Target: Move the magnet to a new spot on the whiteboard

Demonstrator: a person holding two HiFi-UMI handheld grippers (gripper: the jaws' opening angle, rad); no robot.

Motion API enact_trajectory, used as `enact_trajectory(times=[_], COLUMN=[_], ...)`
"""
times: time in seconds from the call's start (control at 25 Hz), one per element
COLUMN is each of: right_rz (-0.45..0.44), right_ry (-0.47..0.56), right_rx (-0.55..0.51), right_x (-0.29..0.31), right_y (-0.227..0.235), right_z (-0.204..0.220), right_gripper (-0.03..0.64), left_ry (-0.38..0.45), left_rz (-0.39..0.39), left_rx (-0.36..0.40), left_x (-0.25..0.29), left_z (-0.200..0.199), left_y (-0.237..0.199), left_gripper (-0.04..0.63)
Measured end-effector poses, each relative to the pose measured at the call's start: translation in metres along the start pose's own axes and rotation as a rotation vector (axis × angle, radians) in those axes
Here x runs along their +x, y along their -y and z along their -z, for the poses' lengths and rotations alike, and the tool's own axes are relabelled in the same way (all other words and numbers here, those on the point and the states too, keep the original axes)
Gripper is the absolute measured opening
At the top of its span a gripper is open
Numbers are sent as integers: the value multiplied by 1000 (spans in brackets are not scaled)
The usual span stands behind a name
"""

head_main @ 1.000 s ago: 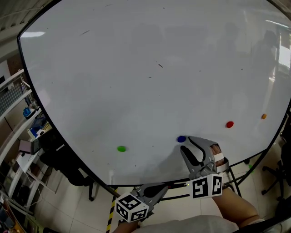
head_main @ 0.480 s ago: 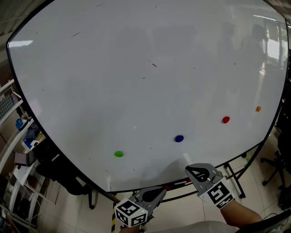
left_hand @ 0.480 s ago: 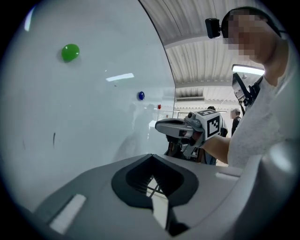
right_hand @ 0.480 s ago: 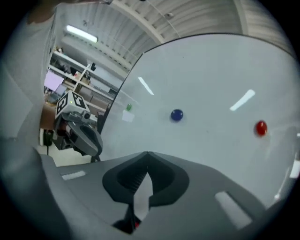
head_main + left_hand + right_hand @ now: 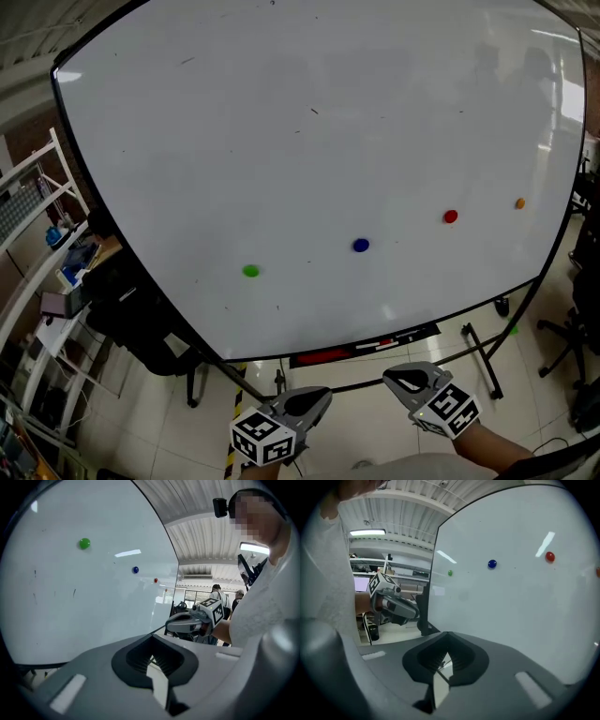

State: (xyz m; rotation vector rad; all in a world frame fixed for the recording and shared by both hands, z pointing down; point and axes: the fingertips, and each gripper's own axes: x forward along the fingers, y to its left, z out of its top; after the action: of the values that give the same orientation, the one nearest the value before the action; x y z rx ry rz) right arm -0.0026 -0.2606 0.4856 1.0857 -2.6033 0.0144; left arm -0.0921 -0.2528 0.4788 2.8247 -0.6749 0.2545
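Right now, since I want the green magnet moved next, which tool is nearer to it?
Left. The left tool hangs below the green magnet, slightly to its right; the right tool is farther off to the right.

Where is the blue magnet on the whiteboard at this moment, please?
In the head view the blue magnet sits low on the whiteboard, slightly right of centre, between the green magnet on its left and the red magnet on its right.

My left tongs (image 5: 320, 397) and right tongs (image 5: 394, 379) are grey with black throats, each bearing a cube (image 5: 262, 439) of black-and-white square markers; my shirt (image 5: 262, 616) is white.
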Motion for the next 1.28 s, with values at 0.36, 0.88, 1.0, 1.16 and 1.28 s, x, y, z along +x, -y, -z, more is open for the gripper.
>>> enact_trajectory(times=[0.36, 0.88, 1.0, 1.16, 1.28], right_rz=[-76, -177, -197, -195, -203], right_ry=[-50, 66, 87, 96, 103], right_rx=[102, 145, 182, 200, 218], right_x=[-140, -289, -294, -294, -291], right_y=[-113, -226, -230, -236, -246], right_z=[78, 86, 80, 71, 62], right_gripper=[5, 5, 3, 3, 3], left_ry=[-21, -57, -89, -85, -69], left_rz=[22, -8, 10, 28, 22], left_rx=[-42, -25, -8, -12, -5], left_x=[-31, -75, -73, -79, -89], left_z=[70, 113, 116, 114, 106], left_y=[176, 361, 371, 373, 371], left_gripper=[-17, -17, -17, -17, -17])
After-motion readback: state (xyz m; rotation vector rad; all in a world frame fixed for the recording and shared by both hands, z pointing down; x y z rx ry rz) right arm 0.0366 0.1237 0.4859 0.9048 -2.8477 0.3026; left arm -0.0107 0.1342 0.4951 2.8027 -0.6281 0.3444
